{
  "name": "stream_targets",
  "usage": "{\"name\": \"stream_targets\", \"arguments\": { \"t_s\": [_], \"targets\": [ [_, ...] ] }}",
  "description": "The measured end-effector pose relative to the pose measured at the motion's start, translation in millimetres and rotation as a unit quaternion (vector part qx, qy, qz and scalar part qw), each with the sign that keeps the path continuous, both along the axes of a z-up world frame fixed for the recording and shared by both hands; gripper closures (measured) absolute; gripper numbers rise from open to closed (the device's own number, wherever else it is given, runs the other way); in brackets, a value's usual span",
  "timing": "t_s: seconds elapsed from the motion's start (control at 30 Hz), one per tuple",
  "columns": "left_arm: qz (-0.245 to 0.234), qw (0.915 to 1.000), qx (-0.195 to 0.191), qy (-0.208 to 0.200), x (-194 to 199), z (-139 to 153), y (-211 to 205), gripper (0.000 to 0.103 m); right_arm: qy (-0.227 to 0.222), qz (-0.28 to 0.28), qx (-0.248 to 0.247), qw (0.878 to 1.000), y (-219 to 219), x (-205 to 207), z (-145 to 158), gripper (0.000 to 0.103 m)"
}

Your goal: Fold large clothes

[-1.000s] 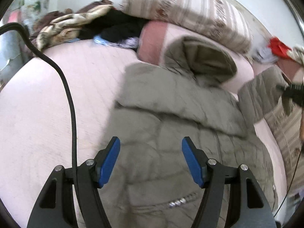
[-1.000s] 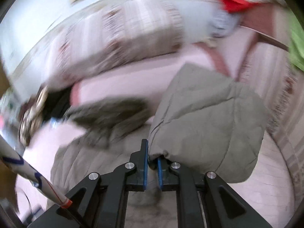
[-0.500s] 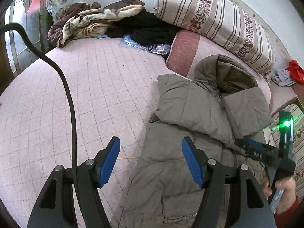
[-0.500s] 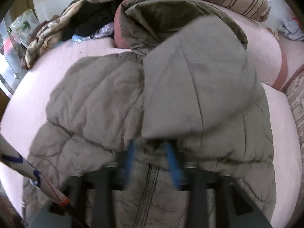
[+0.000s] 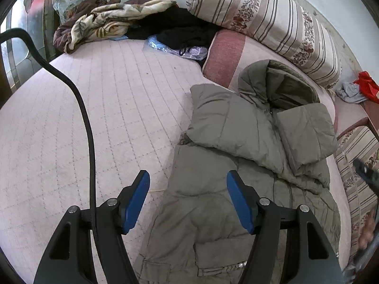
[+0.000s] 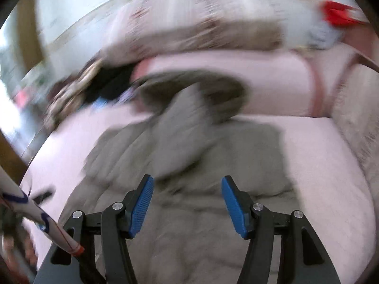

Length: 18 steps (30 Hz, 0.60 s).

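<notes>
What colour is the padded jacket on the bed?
Grey-olive, a plain quilted jacket; it shows best in the left wrist view.

A striped bolster [image 5: 272, 21] is propped along the wall behind the pink quilted mattress [image 5: 99, 118]. Left of the bolster, a floral blanket [image 5: 106, 23] and black clothes [image 5: 180, 30] are heaped; right of it, a red cloth [image 5: 366, 86] is seen.

You have an olive-grey jacket [image 5: 232, 142] on a pink quilted bed [image 5: 106, 118], beside a striped floral pillow [image 5: 272, 21]
</notes>
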<state>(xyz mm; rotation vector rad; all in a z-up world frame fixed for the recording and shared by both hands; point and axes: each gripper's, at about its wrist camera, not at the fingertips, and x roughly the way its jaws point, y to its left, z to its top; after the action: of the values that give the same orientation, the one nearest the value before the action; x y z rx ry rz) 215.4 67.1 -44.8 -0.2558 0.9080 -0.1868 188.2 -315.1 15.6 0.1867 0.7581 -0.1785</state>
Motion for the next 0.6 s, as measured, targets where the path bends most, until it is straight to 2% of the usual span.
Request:
{"name": "stream_targets", "arguments": {
  "t_s": [0.03, 0.07, 0.1, 0.2, 0.3, 0.4, 0.43, 0.6],
  "targets": [
    [-0.001, 1.0, 0.0, 0.002, 0, -1, -1, 0.037, 0.001, -0.026, -0.002, 1.0, -8, 9, -2, 0.045],
    [-0.003, 1.0, 0.0, 0.004, 1, -2, -2, 0.037, 0.011, -0.052, -0.006, 0.999, -18, 19, -5, 0.058],
    [-0.003, 1.0, 0.0, 0.004, 1, -2, -3, 0.037, 0.03, -0.081, -0.01, 0.996, -31, 34, -15, 0.063],
    [-0.001, 1.0, 0.002, -0.001, 3, 0, -2, 0.037, 0.07, -0.099, 0.033, 0.992, -46, 73, -41, 0.066],
    [0.008, 1.0, 0.001, -0.002, 8, 0, 3, 0.037, 0.082, -0.066, 0.092, 0.99, -37, 99, -52, 0.067],
    [0.016, 0.9999, -0.004, 0.004, 13, -3, 7, 0.037, 0.097, 0.015, 0.118, 0.988, 6, 122, -59, 0.067],
    [0.017, 0.9998, -0.007, 0.007, 15, -4, 8, 0.037, 0.118, 0.061, 0.113, 0.985, 40, 135, -70, 0.067],
    [0.004, 0.9997, -0.021, 0.014, 17, -5, 8, 0.037, 0.147, 0.093, 0.09, 0.981, 79, 144, -91, 0.067]
  ]
}}
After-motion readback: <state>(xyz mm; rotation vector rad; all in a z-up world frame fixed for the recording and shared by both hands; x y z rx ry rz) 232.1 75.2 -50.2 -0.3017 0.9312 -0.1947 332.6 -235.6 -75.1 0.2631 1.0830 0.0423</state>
